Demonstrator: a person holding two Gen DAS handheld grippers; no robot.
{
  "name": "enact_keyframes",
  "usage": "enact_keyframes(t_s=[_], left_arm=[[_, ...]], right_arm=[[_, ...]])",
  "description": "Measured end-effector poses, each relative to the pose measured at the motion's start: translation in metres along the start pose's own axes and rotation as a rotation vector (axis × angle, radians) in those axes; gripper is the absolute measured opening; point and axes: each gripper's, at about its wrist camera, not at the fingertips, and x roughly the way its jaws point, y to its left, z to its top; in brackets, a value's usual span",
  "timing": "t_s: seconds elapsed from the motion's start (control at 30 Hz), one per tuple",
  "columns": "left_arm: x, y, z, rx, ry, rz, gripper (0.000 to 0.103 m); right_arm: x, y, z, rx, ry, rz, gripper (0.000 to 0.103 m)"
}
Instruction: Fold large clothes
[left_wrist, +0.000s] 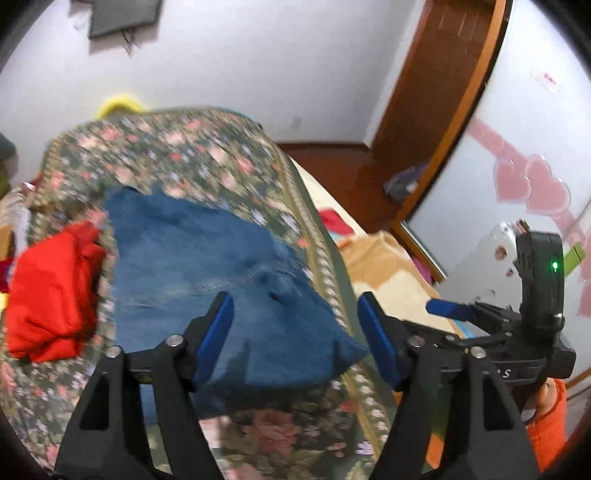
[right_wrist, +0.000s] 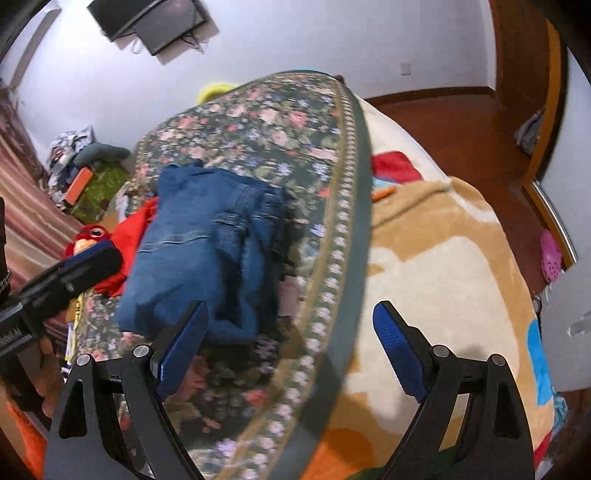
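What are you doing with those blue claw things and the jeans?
A person is folding clothes on a bed, holding a gripper in each hand. The blue jeans lie folded into a bundle on the floral bedspread, beside a folded red garment. Both the left gripper and the right gripper are open, hold nothing, and hover above the bed near the jeans.

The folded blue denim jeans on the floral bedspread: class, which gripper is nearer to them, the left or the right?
Left. The left gripper hangs open directly over the folded blue denim jeans, fingers straddling their near edge. The right gripper is open too, off to their right over the floral bedspread.
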Motion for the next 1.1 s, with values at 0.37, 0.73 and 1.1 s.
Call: enact_keyframes(t_s=[0.37, 0.73, 1.1], left_arm=[[-0.003, 0.072, -0.036, 0.073, -0.022, 0.34, 0.088], [0.036, 0.123, -0.084, -0.032, 0.094, 0.3, 0.093], [0.016, 0.149, -0.105, -0.198, 0.087, 0.252, 0.097]], right_arm=[[0.036, 0.072, 0.006, -0.188, 0.016, 0.035, 0.089], [0.079, 0.075, -0.006, -0.23, 0.093, -0.025, 0.089], [0.07, 0.015, -0.022, -0.048, 0.129, -0.028, 0.094]])
